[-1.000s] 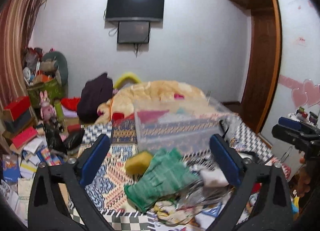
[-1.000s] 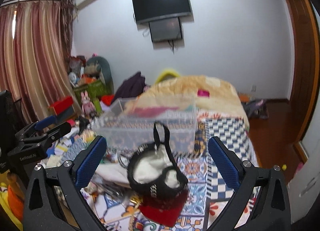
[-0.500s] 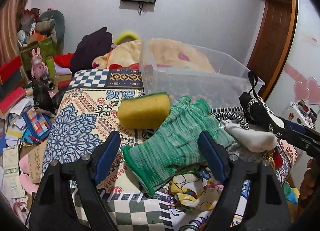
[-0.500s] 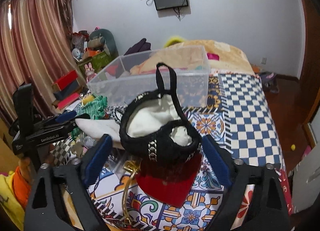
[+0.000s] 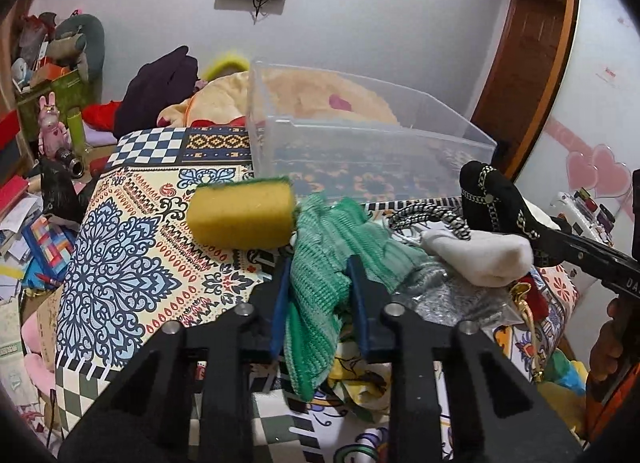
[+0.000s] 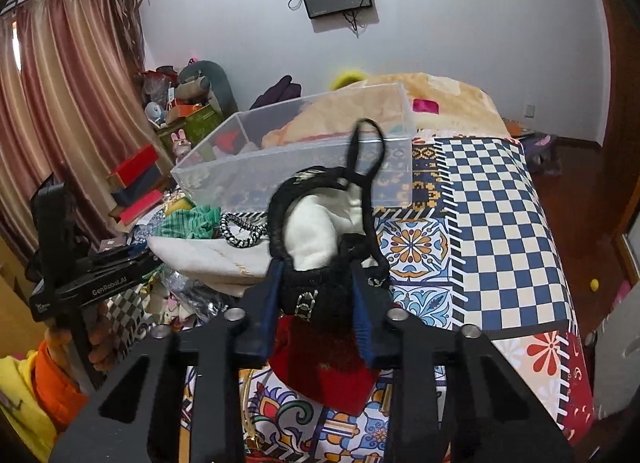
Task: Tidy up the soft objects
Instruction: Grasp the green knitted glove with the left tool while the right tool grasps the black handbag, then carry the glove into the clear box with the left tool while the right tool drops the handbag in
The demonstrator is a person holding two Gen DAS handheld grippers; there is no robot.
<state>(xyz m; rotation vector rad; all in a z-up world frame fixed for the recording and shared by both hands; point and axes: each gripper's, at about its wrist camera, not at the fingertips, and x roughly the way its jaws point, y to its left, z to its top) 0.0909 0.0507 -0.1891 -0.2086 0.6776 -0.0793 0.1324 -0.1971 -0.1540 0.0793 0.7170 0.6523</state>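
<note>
My left gripper is shut on a green knitted glove that lies on the patterned bedcover. A yellow sponge sits just left of the glove. My right gripper is shut on a black fabric pouch with a white sock stuffed inside and a loop strap sticking up. The pouch also shows at the right of the left wrist view. A clear plastic bin stands behind both, seen too in the right wrist view.
A black-and-white cord, a white sock and a crinkled plastic bag lie between the grippers. A red cloth lies under the pouch. Books and toys crowd the floor at left. A cream blanket lies beyond the bin.
Both grippers have moved down and forward and closed: the left on the green glove, the right on the black pouch. Both were wide open half a second ago.
</note>
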